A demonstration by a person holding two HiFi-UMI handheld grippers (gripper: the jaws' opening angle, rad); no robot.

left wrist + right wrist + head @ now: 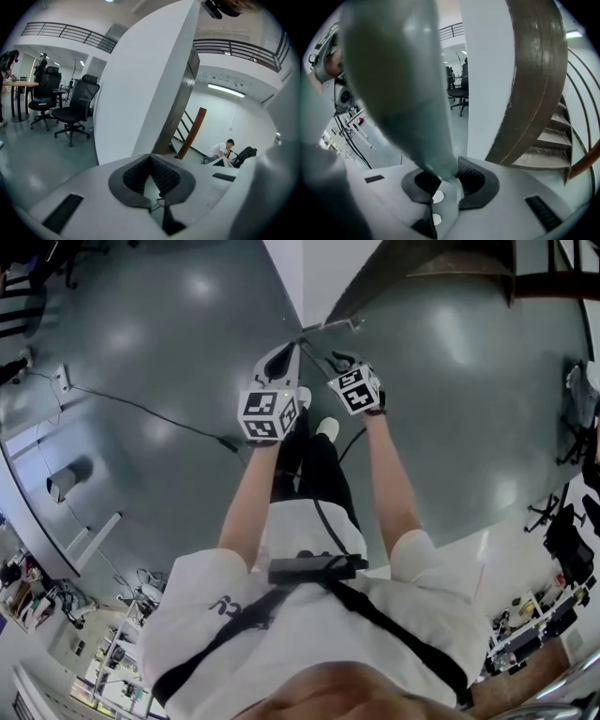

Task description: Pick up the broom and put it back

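Gripping the broom, the right gripper has its jaws closed on the narrow end of a grey-green shaft. From the pads the shaft widens and runs off toward 11 o'clock in the right gripper view, too close to the lens to be sharp. So the broom is off the floor and held by the right gripper alone. How far it reaches beyond the frame cannot be told.

The left gripper is empty. Its pads meet at the tips with nothing between them, and it points at the edge of the white wall.

In the head view both grippers are held out side by side at 12 o'clock from the person's torso, just above the shoes and over the grey floor. The wall's corner lies beyond them at 12 o'clock, and the dark underside of the staircase starts at about 1 o'clock. Office chairs stand well apart at 9 o'clock in the left gripper view.

The pick-up looks done. Putting the broom back is what remains, and the corner between wall and stairs seems the likely resting spot. There the broom has yet to be stood or leaned and the right jaws let go.
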